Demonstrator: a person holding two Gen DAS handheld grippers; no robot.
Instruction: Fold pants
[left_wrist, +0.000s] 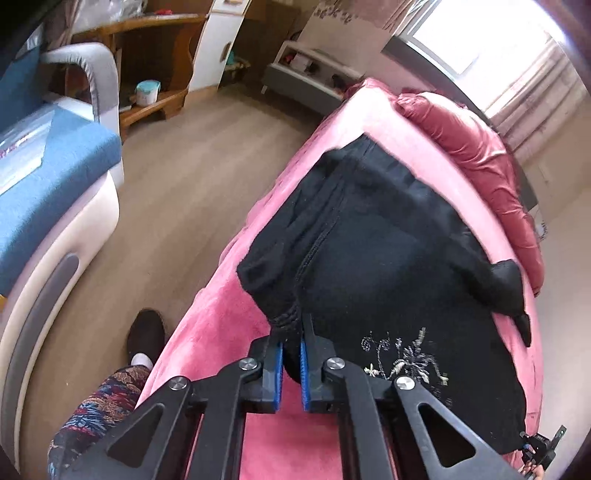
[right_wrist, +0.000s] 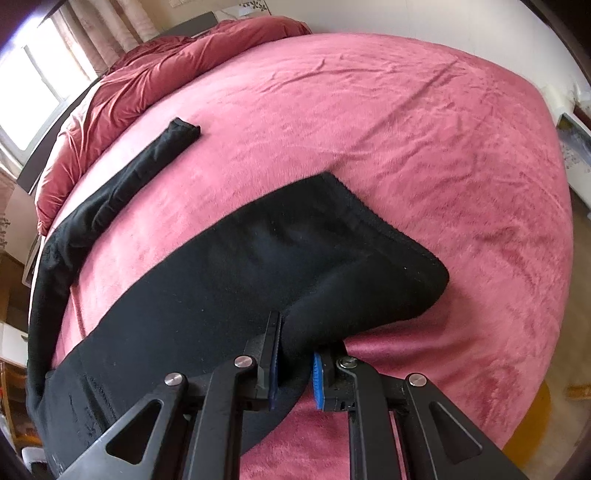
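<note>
The pants (left_wrist: 369, 236) are black, thick and limp (a fleecy knit, by the look of it), so I judge they will sag and drag on the plush rather than slide. Hems, waistband and seams are the firm places to hold. They lie spread on the pink bed (right_wrist: 406, 129), one leg (right_wrist: 140, 162) trailing toward 10 o'clock in the right view.

The left gripper (left_wrist: 291, 332) has its jaws clamped on a bunched black edge along the seam, the cloth fanning away toward 12 and 1 o'clock, with pale embroidery (left_wrist: 406, 358) just at 3 o'clock of the jaws.

The right gripper (right_wrist: 295, 354) pinches a raised fold, its hemmed end (right_wrist: 388, 258) reaching toward 1 o'clock. Beyond the bed, a red duvet (right_wrist: 147, 77) is heaped at 11 o'clock.
</note>
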